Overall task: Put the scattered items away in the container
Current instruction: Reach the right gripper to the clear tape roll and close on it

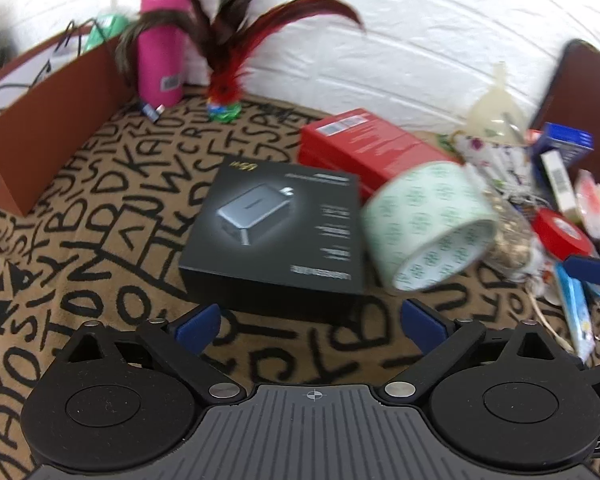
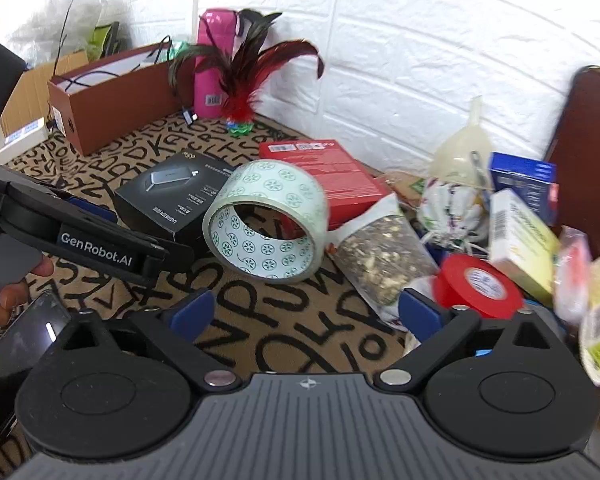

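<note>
Two open claws over scattered clutter
One patterned tape roll (image 2: 266,220) mid-frame, one red roll (image 2: 476,286) lower right, one brown container (image 2: 116,108) upper left; left gripper (image 1: 312,320) and right gripper (image 2: 306,312) wide apart, holding nothing.

Patterned tape roll (image 2: 266,220) against black box (image 2: 172,196)

The red box (image 2: 328,178) is half covered by the tape roll (image 2: 266,220) — its lower part is not visible. The pile at right (image 1: 572,200) is blurred, and the brown container (image 1: 40,120) is cut by the picture's edge.
</note>
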`<action>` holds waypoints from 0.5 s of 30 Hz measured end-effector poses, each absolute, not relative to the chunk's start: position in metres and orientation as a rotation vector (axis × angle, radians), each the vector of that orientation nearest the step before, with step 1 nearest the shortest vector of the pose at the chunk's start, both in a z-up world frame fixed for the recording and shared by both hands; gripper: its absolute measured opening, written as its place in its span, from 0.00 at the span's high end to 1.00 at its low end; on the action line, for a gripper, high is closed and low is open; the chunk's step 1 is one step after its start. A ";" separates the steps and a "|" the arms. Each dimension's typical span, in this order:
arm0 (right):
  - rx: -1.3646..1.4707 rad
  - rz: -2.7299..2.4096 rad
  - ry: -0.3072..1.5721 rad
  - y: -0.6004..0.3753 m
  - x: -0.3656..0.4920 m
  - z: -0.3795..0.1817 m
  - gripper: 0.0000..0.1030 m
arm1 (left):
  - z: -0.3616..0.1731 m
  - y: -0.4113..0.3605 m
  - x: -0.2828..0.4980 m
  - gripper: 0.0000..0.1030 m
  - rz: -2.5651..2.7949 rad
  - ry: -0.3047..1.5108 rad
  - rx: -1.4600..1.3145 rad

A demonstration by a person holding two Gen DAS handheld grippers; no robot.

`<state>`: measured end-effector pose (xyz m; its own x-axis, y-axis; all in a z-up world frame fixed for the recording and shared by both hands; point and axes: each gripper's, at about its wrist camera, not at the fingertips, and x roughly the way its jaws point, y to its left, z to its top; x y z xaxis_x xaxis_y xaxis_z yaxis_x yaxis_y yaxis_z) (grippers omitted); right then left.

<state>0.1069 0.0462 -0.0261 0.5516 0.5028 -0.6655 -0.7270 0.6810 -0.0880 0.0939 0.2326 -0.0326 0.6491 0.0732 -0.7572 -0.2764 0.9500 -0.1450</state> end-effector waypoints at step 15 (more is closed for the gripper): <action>-0.357 0.741 0.657 0.081 0.143 -0.043 0.42 | -0.056 0.262 0.125 0.00 0.223 0.826 -0.275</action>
<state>0.1426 0.0813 -0.0425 0.5534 0.5044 -0.6628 -0.7181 0.6921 -0.0728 0.1255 0.2624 -0.0560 0.6578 0.0877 -0.7480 -0.2998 0.9416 -0.1532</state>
